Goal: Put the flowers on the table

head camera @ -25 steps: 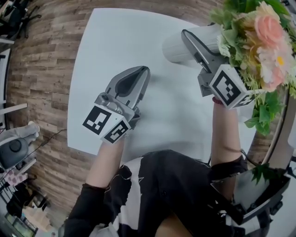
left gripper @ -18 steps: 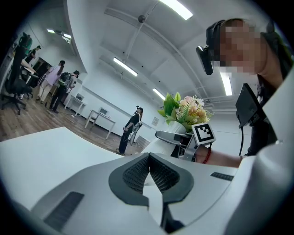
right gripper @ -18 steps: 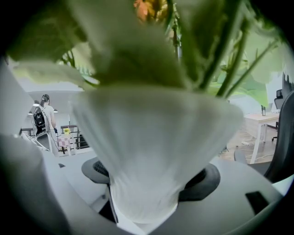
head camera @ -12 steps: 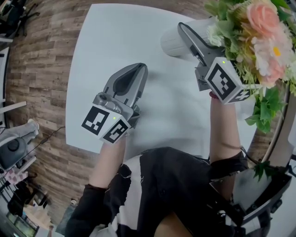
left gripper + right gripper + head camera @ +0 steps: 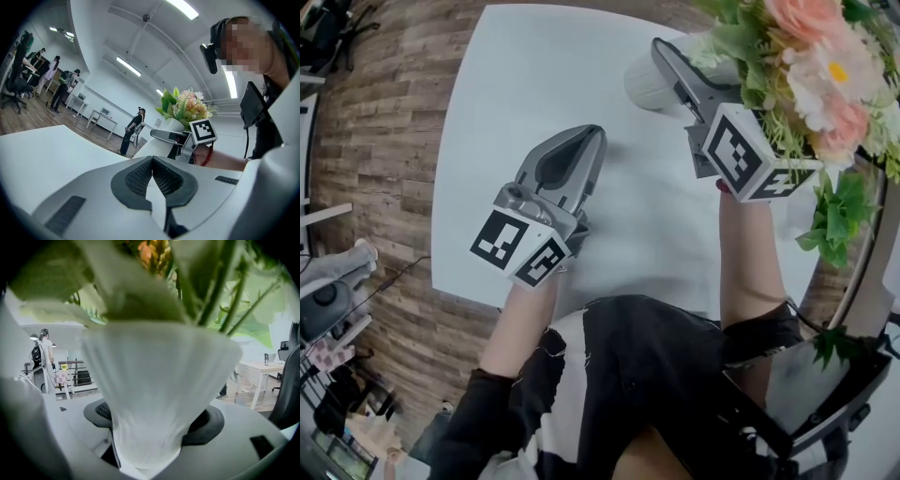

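White and smooth, the vase of the flowers stands between the two jaws of the right hand-held gripper. In the right gripper view the jaws are clamped on the narrow lower part of the vase, one dark pad on each side of it, and green leaves and stems fill the top of that view. The pink and cream flowers rise above this gripper, close to the head camera. The vase is over the far right part of the white worktop; I cannot tell if its base touches the surface. The left hand-held gripper is well apart from the vase, over the middle of the worktop. Its jaws are together, with nothing between them. A wooden floor surrounds the worktop.
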{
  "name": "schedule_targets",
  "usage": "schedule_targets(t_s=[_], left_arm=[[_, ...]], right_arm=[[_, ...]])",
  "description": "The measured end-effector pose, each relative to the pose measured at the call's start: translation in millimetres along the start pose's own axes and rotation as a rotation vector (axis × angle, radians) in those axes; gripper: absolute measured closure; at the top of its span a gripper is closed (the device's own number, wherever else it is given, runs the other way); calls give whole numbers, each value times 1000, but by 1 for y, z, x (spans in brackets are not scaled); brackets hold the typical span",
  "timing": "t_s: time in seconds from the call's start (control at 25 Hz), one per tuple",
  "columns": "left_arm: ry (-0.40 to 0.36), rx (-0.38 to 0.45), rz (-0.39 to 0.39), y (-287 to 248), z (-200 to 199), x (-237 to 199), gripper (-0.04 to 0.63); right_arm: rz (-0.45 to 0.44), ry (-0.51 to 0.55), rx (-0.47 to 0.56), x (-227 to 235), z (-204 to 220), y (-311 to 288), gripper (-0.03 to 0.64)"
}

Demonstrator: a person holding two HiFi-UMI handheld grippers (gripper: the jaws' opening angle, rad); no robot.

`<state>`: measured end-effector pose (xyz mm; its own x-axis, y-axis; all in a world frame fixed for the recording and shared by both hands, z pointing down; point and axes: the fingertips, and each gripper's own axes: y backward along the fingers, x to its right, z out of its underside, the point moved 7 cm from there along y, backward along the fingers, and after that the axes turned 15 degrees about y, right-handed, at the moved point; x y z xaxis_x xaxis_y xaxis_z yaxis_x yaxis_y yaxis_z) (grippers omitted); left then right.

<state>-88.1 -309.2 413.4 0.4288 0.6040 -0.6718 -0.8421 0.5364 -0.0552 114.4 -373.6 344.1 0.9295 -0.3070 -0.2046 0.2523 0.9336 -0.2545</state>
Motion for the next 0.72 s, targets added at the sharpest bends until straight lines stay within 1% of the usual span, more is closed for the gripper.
schedule_targets(t_s=[0.24,0.56,0.72], left_arm=[[3,7,-16,9,0,-1,581],[3,18,-15,14,-1,-1,581],[5,24,-23,17,-2,-3,581]], right_arm=[[12,14,8,-4,-2,-6,210],[27,33,28,-7,0,-15,210],[27,58,35,-12,-2,-18,212]])
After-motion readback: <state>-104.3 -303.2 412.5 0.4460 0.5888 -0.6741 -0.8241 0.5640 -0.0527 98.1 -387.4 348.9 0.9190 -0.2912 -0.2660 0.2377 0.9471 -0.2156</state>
